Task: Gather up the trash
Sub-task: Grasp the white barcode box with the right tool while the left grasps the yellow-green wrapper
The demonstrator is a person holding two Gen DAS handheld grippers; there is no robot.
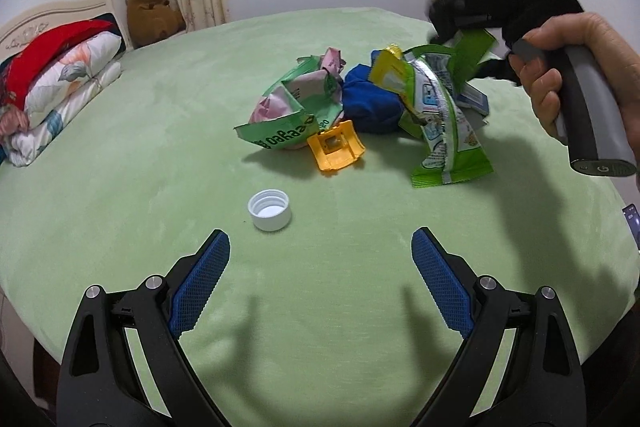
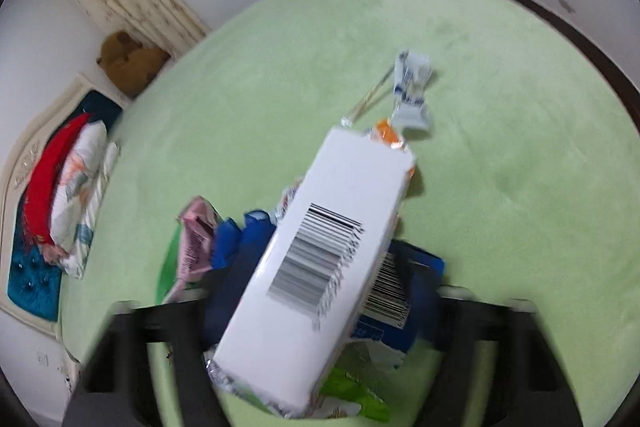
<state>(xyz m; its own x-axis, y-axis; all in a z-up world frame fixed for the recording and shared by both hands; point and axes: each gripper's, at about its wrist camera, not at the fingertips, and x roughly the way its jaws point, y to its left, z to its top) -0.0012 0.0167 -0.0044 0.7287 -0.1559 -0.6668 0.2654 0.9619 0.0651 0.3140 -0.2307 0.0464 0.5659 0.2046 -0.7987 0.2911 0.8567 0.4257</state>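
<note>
A heap of trash lies mid-bed: a torn green and pink wrapper, a blue bundle and a yellow plastic piece. A white bottle cap sits alone, just beyond my left gripper, which is open and empty. My right gripper hovers over the heap, shut on the top of a long green snack wrapper. In the right wrist view that wrapper's white barcode side fills the space between the blurred fingers. A blue packet lies under it.
Green blanket covers the bed. Farther out lie a crumpled white and blue wrapper, a thin stick and an orange scrap. Folded quilts and a brown teddy bear are at the headboard. A hand holds the right gripper.
</note>
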